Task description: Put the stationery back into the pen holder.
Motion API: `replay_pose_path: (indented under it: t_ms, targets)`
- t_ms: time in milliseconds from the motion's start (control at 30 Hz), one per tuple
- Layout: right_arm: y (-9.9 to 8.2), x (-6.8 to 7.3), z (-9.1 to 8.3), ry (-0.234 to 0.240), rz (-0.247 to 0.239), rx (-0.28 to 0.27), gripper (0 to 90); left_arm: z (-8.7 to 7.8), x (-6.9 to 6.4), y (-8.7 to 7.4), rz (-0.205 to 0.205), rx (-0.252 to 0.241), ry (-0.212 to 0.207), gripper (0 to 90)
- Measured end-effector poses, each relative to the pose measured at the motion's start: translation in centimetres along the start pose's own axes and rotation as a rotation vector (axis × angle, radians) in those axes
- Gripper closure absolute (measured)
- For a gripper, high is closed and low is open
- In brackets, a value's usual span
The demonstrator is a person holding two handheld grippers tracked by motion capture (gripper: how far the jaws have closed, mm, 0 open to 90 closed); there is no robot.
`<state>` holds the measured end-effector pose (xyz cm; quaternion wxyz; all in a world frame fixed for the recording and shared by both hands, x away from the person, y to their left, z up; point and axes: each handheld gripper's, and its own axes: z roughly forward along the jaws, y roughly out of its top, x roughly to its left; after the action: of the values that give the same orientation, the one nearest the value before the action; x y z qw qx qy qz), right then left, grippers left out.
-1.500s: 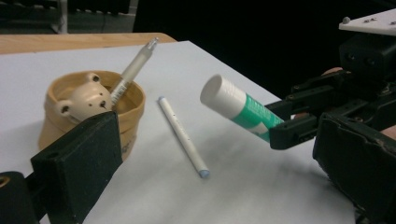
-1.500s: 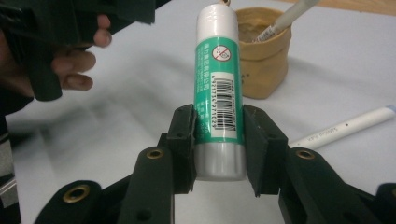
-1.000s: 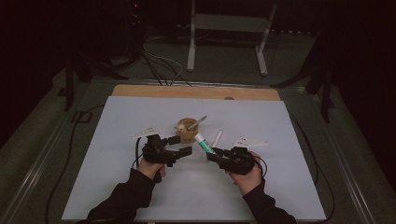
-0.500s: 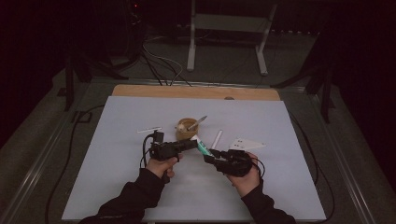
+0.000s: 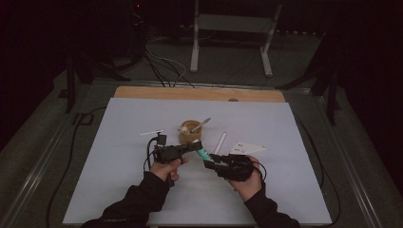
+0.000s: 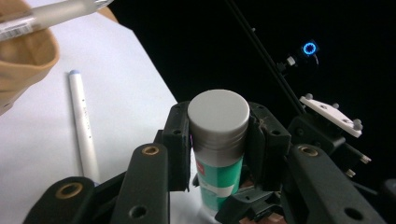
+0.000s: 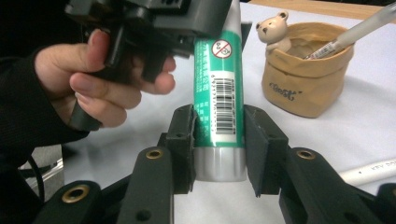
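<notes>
A green glue stick (image 5: 203,154) with a grey cap (image 6: 217,116) hangs over the white table between my two grippers. My right gripper (image 5: 209,165) is shut on its silver-based lower end (image 7: 219,140), pads pressed to both sides. My left gripper (image 5: 197,146) comes in from the left onto the cap end. Its jaws have just been closing, and its pads (image 6: 177,140) now press against the cap. In the right gripper view, the left gripper (image 7: 154,18) and the hand (image 7: 102,79) holding it sit above the tube (image 7: 219,84).
A tan pen cup (image 5: 190,132) with a small bear figure (image 7: 273,28) and a pen (image 5: 200,125) stands just behind the grippers. A white pen (image 5: 220,142), a white card (image 5: 247,148) and a thin white stick (image 5: 151,132) lie on the table (image 5: 285,190).
My left gripper has moved right to the glue stick's cap end and its jaws have closed around the cap. The right gripper has kept the tube in place.
</notes>
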<state>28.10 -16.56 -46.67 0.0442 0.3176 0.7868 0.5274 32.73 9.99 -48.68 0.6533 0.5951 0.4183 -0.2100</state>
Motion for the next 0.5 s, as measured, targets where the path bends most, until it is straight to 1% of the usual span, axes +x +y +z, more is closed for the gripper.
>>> replay_pose_path:
  t_ms: [33, 67, 133, 200, 267, 300, 367, 433, 467, 500]
  targets:
    - [0.0, 0.0, 0.1, 0.001, -0.004, 0.008, 64.1, 0.0, -0.2, 0.0, 0.029, 0.006, 0.014, 66.0]
    - [0.0, 0.0, 0.2, -0.007, -0.003, 0.014, 62.1, 0.0, -0.4, 0.1, 0.061, 0.012, 0.025, 66.1]
    - [0.0, -0.1, 0.3, 0.000, 0.001, 0.016, 55.4, -0.2, -0.7, 0.3, 0.094, 0.019, 0.046, 66.2]
    - [0.0, -0.2, 0.2, -0.014, 0.002, 0.021, 45.4, -0.3, -1.0, 0.4, 0.139, 0.031, 0.069, 66.3]
    - [-0.1, -0.3, 0.0, -0.025, -0.001, 0.015, 40.9, -0.4, -1.3, 0.6, 0.164, 0.041, 0.077, 66.3]
    - [0.0, -0.5, -0.1, -0.031, 0.003, 0.012, 37.6, -0.5, -1.4, 0.6, 0.176, 0.040, 0.090, 66.3]
    - [0.0, -0.5, -0.2, -0.033, 0.008, 0.009, 36.4, -0.6, -1.6, 0.8, 0.188, 0.045, 0.094, 66.3]
    - [0.0, -0.6, -0.3, -0.032, 0.012, 0.007, 31.2, -0.6, -1.9, 0.9, 0.215, 0.049, 0.111, 66.3]
    - [0.0, -0.6, -0.3, -0.035, 0.014, 0.006, 30.6, -0.6, -2.0, 0.9, 0.225, 0.053, 0.114, 66.3]
    - [0.0, -0.6, -0.3, -0.034, 0.017, 0.002, 29.0, -0.6, -2.2, 1.0, 0.247, 0.057, 0.123, 66.3]
